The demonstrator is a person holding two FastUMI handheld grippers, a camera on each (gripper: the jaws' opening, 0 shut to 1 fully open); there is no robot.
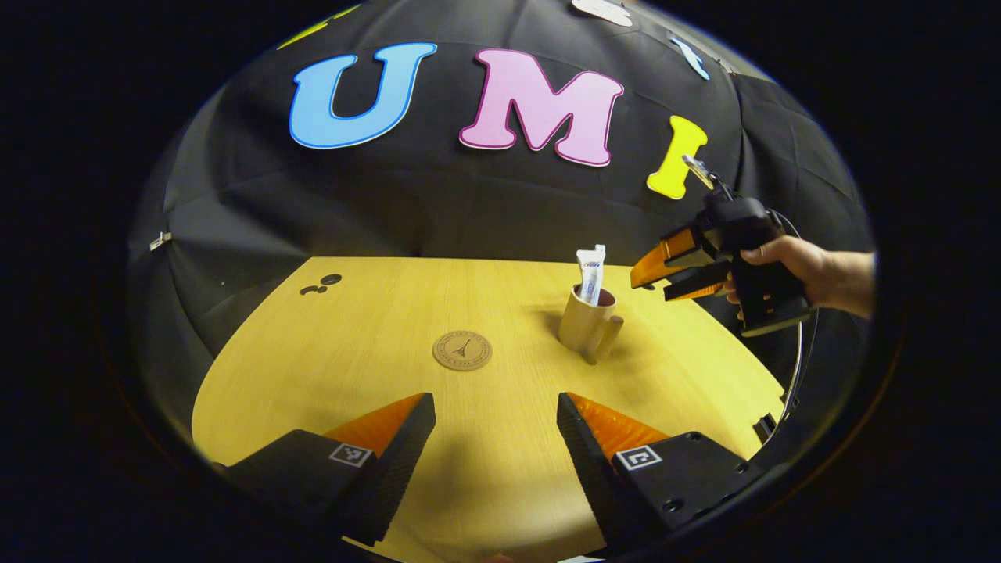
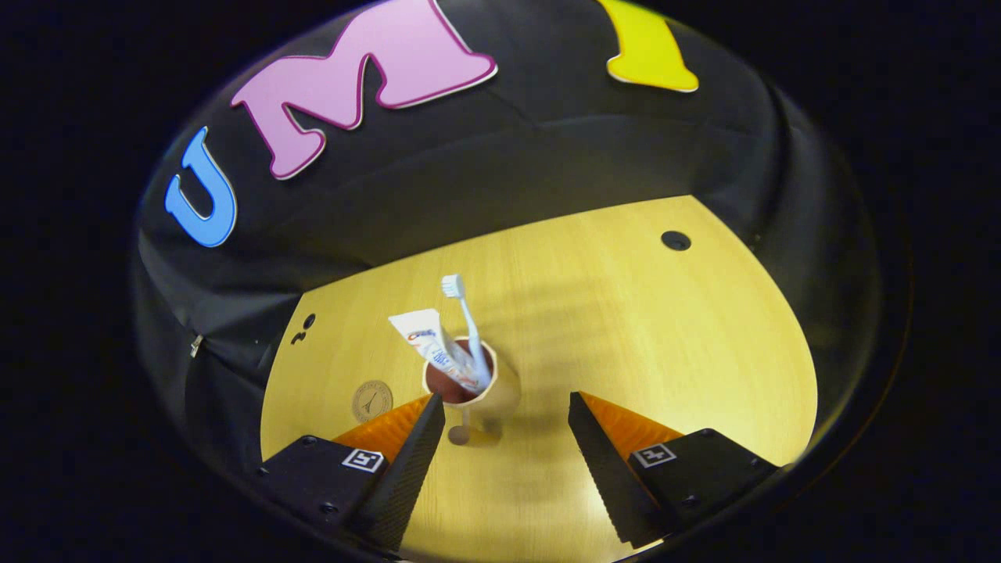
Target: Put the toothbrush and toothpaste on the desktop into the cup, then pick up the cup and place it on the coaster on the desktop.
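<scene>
On the wooden desktop (image 1: 328,367), I see the cup (image 1: 585,322) standing upright, toothpaste (image 2: 434,348) and toothbrush (image 2: 468,320) inside, just right of the bare coaster (image 1: 462,349). My right gripper (image 1: 665,275) hovers beside the cup, jaws wide; my left gripper (image 1: 494,438) waits nearer, also wide. A careless grasp could tip the top-heavy cup.

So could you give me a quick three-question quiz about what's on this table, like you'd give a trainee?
1. True or false: the toothbrush and toothpaste are already in the cup.
2. Where does the cup stand? A) on the coaster B) on the bare table, apart from the coaster
3. Fill in: the right gripper has its fingers ____.

Key: 1 true; 2 B; 3 open, nothing held.
</scene>
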